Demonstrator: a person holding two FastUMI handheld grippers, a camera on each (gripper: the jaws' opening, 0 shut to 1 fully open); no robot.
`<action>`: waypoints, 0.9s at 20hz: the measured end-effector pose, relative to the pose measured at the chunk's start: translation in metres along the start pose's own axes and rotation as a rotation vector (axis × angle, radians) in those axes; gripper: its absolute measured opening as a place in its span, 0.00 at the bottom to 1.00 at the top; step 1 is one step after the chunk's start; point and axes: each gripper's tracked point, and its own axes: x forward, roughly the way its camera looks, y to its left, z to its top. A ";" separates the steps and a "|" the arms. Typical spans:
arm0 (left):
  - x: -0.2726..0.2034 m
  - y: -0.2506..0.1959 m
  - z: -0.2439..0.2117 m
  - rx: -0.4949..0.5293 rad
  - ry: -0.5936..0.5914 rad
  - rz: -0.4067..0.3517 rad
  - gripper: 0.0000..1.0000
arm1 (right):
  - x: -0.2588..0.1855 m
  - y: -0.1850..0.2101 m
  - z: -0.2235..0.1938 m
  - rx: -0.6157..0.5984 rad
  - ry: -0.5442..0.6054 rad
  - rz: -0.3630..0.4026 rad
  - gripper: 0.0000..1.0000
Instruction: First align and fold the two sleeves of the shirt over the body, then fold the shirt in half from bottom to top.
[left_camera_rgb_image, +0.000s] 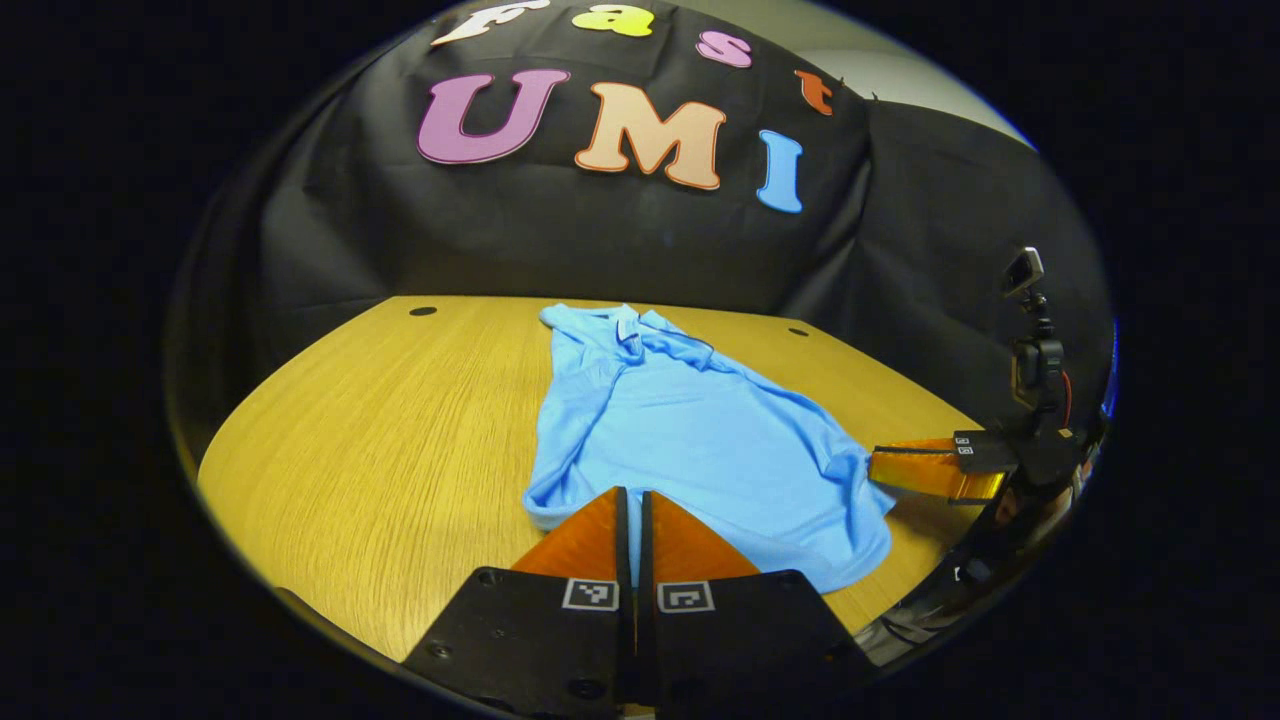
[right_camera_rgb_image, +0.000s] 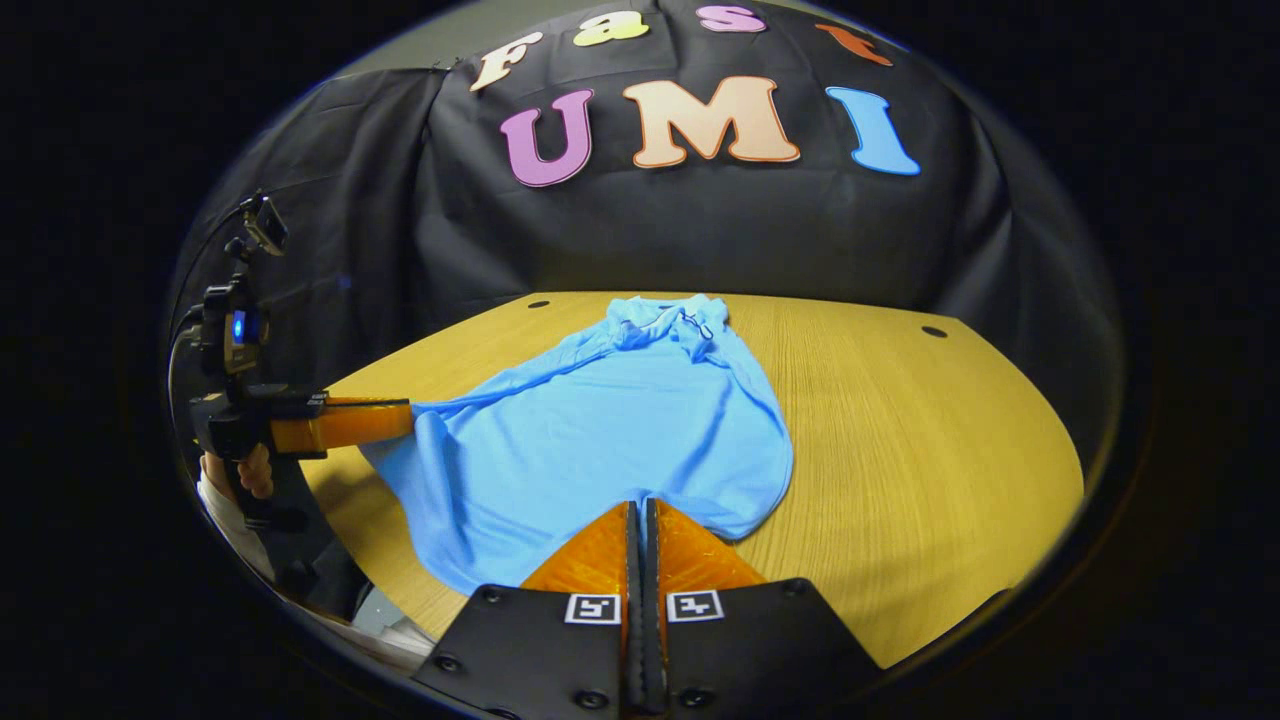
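A light blue shirt (left_camera_rgb_image: 690, 430) lies on the wooden table (left_camera_rgb_image: 400, 450), collar at the far end, its sleeves lying in over the body. In the left gripper view my left gripper (left_camera_rgb_image: 633, 492) is shut on the near hem, a sliver of blue cloth between its fingers. The right gripper (left_camera_rgb_image: 872, 468) pinches the hem's other corner, where the cloth puckers. In the right gripper view the shirt (right_camera_rgb_image: 600, 430) stretches between my right gripper (right_camera_rgb_image: 641, 503), shut at the near hem, and the left gripper (right_camera_rgb_image: 408, 420), which pulls a corner taut.
The booth's black cloth wall stands behind the table (right_camera_rgb_image: 900, 430). Small round holes (left_camera_rgb_image: 423, 311) sit near the table's far edge. A hand (right_camera_rgb_image: 255, 470) holds the left gripper off the table's left side. Bare wood lies on both sides of the shirt.
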 end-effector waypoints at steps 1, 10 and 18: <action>0.005 0.003 0.009 0.005 -0.016 0.004 0.00 | 0.005 -0.003 0.009 -0.009 -0.010 -0.003 0.02; 0.070 0.038 0.087 -0.020 -0.075 0.002 0.00 | 0.068 -0.035 0.077 -0.120 -0.020 -0.036 0.02; 0.148 0.081 0.143 -0.013 -0.118 0.060 0.00 | 0.155 -0.093 0.138 -0.111 -0.043 -0.133 0.02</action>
